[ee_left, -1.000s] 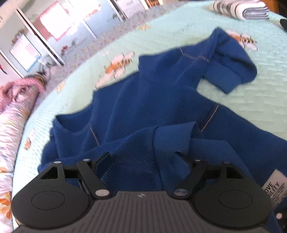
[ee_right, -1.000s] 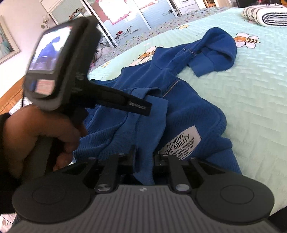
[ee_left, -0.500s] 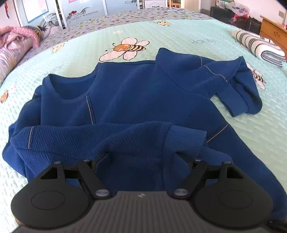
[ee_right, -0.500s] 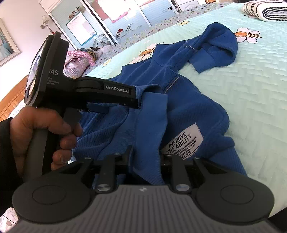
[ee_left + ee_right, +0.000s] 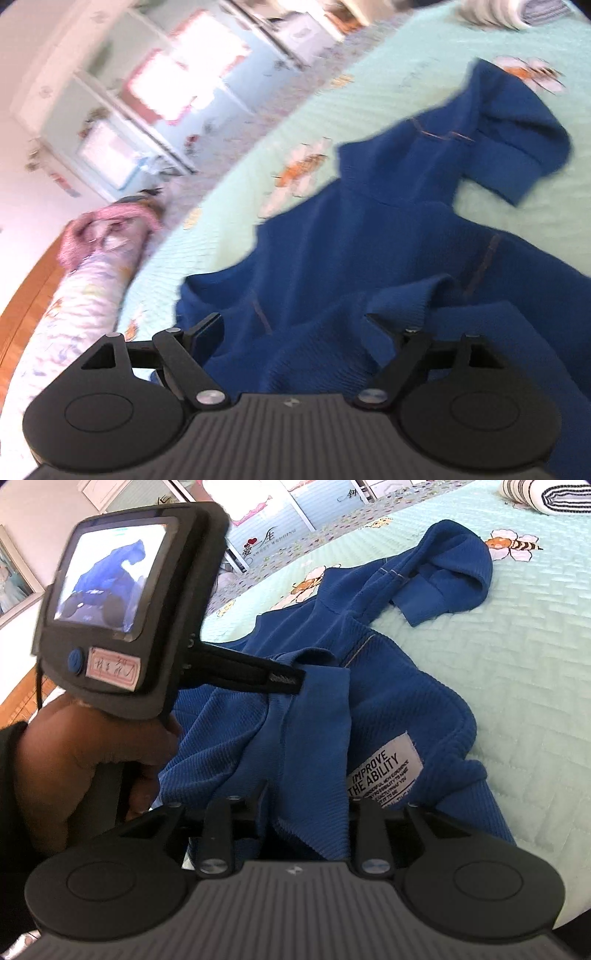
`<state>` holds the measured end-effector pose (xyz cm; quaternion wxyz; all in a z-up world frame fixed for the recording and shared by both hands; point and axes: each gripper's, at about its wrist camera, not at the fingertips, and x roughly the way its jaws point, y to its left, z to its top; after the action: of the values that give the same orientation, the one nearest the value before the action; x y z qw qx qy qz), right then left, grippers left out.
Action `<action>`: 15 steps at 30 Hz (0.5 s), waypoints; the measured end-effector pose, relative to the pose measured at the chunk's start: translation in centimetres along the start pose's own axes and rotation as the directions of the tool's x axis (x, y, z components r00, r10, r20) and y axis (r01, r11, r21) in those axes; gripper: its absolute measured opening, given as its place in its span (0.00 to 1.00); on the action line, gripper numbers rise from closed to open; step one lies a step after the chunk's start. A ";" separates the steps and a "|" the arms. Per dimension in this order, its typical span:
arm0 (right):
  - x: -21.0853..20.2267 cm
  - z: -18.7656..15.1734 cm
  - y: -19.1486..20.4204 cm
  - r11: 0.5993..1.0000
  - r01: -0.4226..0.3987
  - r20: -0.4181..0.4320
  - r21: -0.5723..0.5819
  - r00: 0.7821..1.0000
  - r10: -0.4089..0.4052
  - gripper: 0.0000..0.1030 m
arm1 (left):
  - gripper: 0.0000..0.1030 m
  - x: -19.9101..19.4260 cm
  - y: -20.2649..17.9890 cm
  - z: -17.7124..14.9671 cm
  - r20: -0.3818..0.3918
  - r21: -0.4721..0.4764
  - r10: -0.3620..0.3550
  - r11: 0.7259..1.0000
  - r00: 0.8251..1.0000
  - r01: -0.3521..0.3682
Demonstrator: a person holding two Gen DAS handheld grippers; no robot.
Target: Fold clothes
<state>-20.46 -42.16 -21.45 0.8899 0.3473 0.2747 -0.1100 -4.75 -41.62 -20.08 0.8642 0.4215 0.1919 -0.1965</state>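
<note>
Left wrist view was motion-blurred: room had white wardrobe doors [image 5: 177, 96] with bright panels, a wooden bed edge at left, and a rolled floral quilt [image 5: 85, 295] with a pink cloth on top. Bed [image 5: 388, 88] carried a mint quilted cover with bee prints. Blue sweater [image 5: 369, 251] lay spread on that cover, neckline toward the quilt roll, long axis running diagonally from lower left to upper right, far sleeve bent back with its cuff toward the camera. Near sleeve was folded across the body, cuff lying between the spread fingers of the left tool [image 5: 291, 325]; jaws were wide and opening, pads not touching the fabric.

Right wrist view alone showed the left tool's body with its lit screen [image 5: 110, 568], the hand [image 5: 92, 746] gripping its handle, and one finger resting on the folded sleeve. It also showed the white label [image 5: 384, 768] reading "IMPROVE THE ABILITY" near the sweater's hem, and a striped folded item [image 5: 550, 494] at the far corner of the bed. Right tool [image 5: 306, 812] had the sleeve's cuff edge between its jaws; jaws were opening, pads off the cloth.
</note>
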 end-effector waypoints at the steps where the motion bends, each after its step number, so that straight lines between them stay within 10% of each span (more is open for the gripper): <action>1: 0.0 0.0 -0.1 1.000 -0.003 -0.002 0.005 1.000 0.003 0.31 | 0.82 0.3 0.4 -0.1 -0.010 -0.025 0.018 1.000 1.000 -0.018; 8: 0.0 0.2 -0.5 0.999 -0.024 -0.011 0.035 1.000 0.024 0.32 | 0.81 2.1 3.9 -1.2 -0.085 -0.240 -0.092 0.968 0.992 0.070; 15: -0.1 0.3 -0.7 0.998 -0.036 -0.015 0.050 0.999 0.037 0.33 | 0.82 2.2 0.5 1.0 -0.118 -0.101 -0.060 0.994 0.991 0.048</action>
<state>-20.68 -42.88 -21.64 0.8805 0.3751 0.2727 -0.0978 -2.46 -42.52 -20.34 0.8650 0.3843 0.2646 -0.1844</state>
